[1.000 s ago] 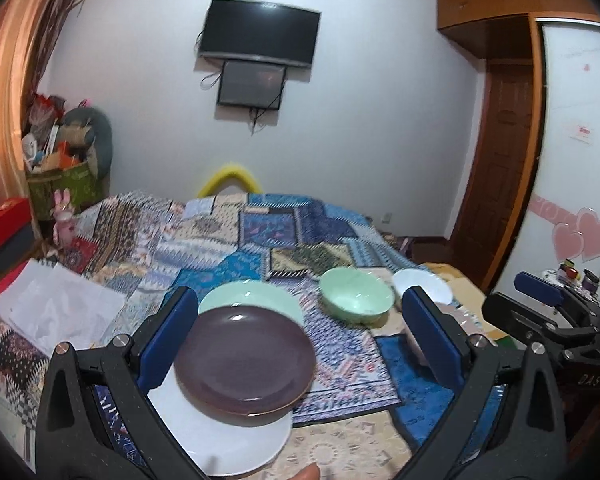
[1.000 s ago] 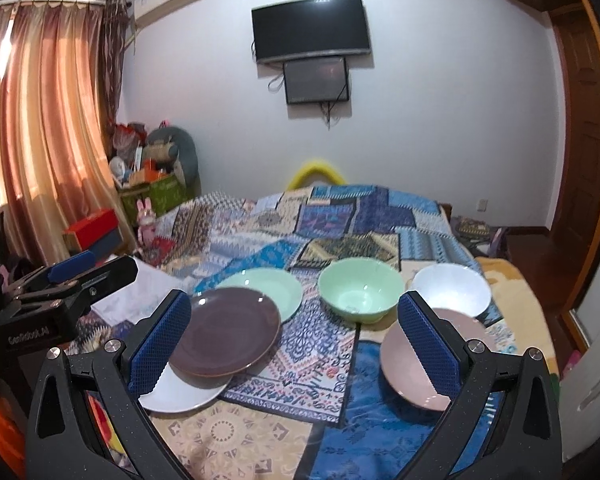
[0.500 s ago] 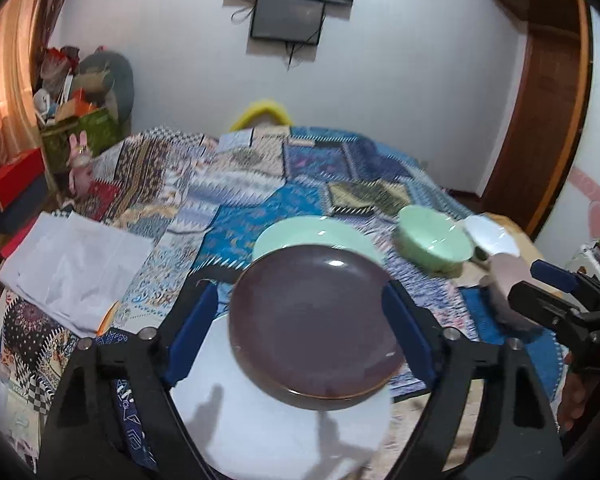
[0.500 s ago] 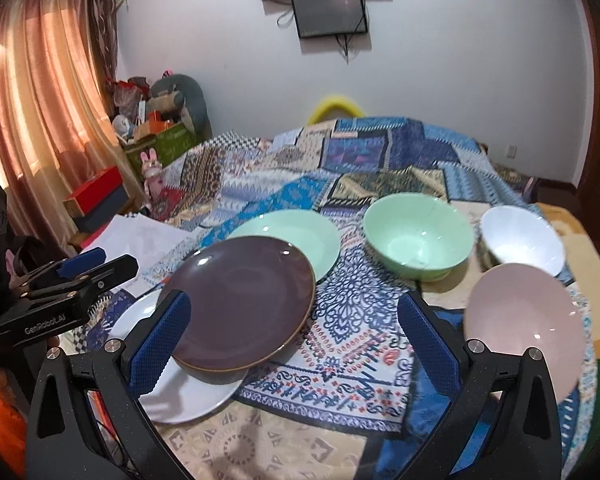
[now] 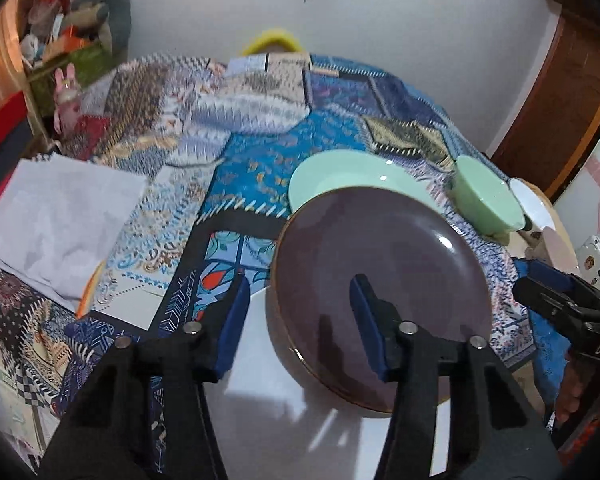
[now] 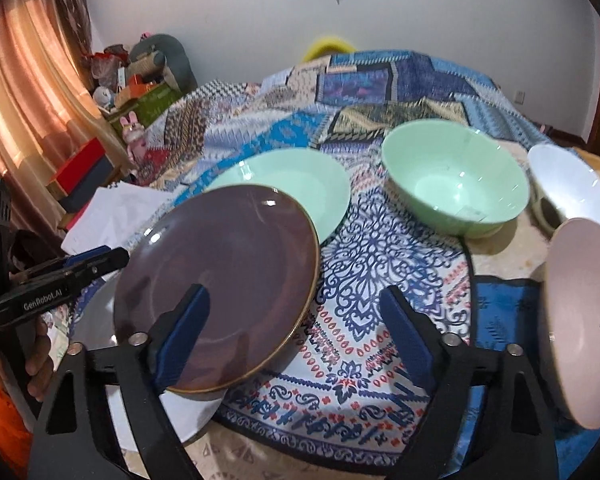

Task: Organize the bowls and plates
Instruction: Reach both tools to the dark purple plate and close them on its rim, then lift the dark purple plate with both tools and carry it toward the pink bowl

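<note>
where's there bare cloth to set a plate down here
Free: patterned cloth between purple plate, green bowl and pink plate. Crowded: left, where purple overlaps the white plate and green plate.

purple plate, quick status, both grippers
Left gripper open, nearing purple plate. Right gripper open, empty. Plate overlaps white plate and green plate.

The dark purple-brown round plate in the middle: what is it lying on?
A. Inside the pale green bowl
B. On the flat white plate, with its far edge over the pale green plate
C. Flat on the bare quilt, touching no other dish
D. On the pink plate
B: the dark purple-brown round plate sits tilted atop the flat white plate, its far rim overlapping the pale green plate; the pale green bowl and pink plate stand apart.
</note>
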